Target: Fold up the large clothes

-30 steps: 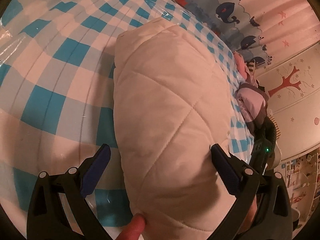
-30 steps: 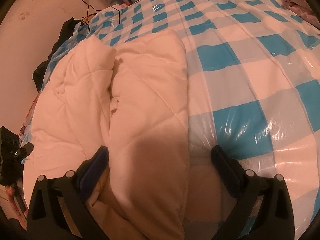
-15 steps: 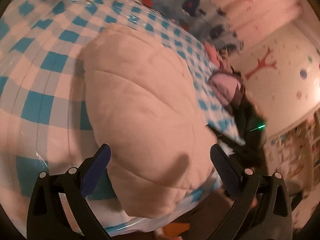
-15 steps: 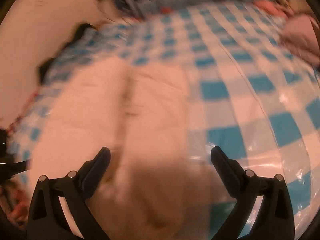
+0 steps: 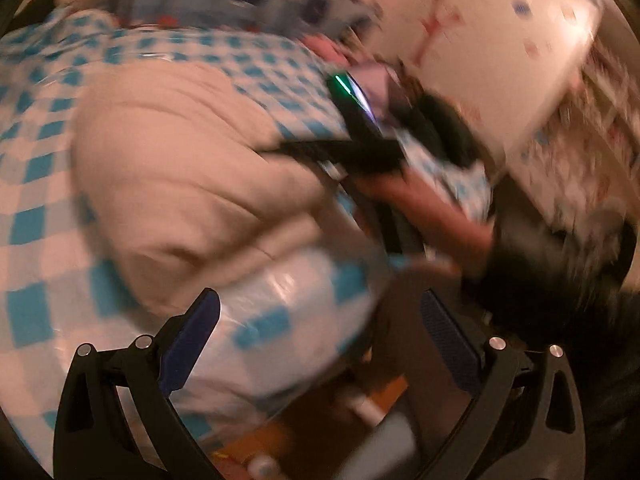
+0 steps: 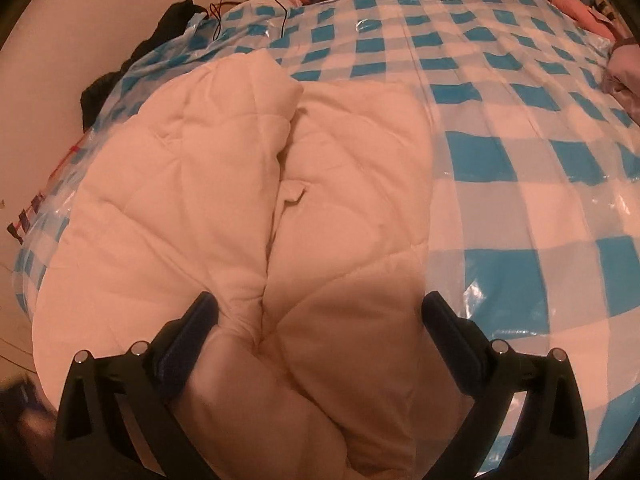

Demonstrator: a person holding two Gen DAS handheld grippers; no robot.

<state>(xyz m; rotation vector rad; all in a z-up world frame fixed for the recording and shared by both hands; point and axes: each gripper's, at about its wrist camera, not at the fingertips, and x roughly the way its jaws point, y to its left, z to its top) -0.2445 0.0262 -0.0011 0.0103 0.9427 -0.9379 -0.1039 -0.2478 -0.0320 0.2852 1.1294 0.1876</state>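
Quilt (image 6: 248,208), cream, is lying folded lengthwise near the bed (image 6: 520,184) left edge, halves meeting for another fold. Right tool (image 6: 320,328) is hovering spread above it; left tool (image 5: 320,332) is gaping, gripping nothing.

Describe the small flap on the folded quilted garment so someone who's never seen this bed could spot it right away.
Start at the blue-and-white checked cover on the bed, then find the cream quilted garment folded on its left side. A crease runs up the middle of the garment; the small flap sticks out beside it, the only loose tab on otherwise smooth stitched panels.
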